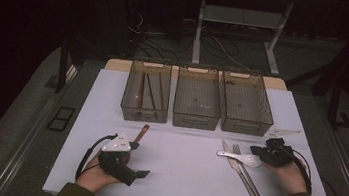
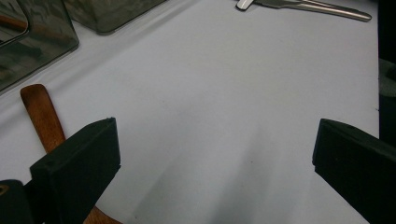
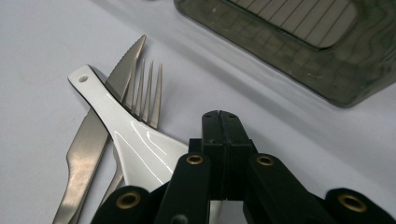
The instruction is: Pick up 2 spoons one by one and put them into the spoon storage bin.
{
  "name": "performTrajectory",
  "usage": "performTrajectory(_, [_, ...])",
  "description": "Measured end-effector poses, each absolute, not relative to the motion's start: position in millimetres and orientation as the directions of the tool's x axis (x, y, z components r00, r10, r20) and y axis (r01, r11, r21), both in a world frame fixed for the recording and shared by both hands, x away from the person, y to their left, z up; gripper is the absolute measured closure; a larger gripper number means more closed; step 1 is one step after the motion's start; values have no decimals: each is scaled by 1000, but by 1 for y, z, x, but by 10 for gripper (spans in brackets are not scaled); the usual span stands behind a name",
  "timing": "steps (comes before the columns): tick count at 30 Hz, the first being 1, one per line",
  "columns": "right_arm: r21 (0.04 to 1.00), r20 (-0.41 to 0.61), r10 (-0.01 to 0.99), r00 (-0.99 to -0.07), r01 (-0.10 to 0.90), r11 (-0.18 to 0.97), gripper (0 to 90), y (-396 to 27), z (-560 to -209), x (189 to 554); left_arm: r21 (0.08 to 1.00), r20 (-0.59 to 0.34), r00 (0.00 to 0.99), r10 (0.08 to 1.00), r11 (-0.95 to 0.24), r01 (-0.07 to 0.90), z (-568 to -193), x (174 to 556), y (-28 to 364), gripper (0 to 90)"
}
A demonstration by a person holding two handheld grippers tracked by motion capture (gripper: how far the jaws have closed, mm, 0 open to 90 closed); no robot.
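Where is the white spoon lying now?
In the high view the white spoon lies on the table's right side, across the knife and fork, beside the right gripper.

Glossy white ceramic-looking spoon (image 3: 135, 140) over brushed steel knife (image 3: 88, 144) and fork (image 3: 147, 91); varnished brown wooden handle (image 2: 42, 116); smoky translucent plastic bins (image 1: 197, 98) (ribbed floors); matt white tabletop (image 1: 178, 174).

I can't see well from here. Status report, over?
Left gripper open, empty. Right gripper shut, over the white spoon. Spoon lies on knife and fork. Nothing blocking.
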State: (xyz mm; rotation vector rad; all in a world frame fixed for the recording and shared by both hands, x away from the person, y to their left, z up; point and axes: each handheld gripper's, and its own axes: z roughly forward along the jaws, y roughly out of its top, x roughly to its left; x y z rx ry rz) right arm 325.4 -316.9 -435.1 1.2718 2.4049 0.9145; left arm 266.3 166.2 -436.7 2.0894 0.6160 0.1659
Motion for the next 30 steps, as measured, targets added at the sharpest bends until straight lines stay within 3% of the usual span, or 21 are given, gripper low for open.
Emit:
performTrajectory(6, [696, 94, 822, -562, 628, 349, 691, -328, -426, 319, 817, -117, 866, 487, -448, 362, -437, 266, 167, 5])
performTrajectory(14, [689, 141, 802, -580, 639, 341, 507, -338, -424, 306, 816, -117, 866, 486, -450, 363, -437, 267, 167, 5])
performTrajectory(30, [646, 125, 777, -617, 645, 409, 471, -326, -439, 307, 815, -119, 866, 487, -450, 365, -437, 266, 166, 5])
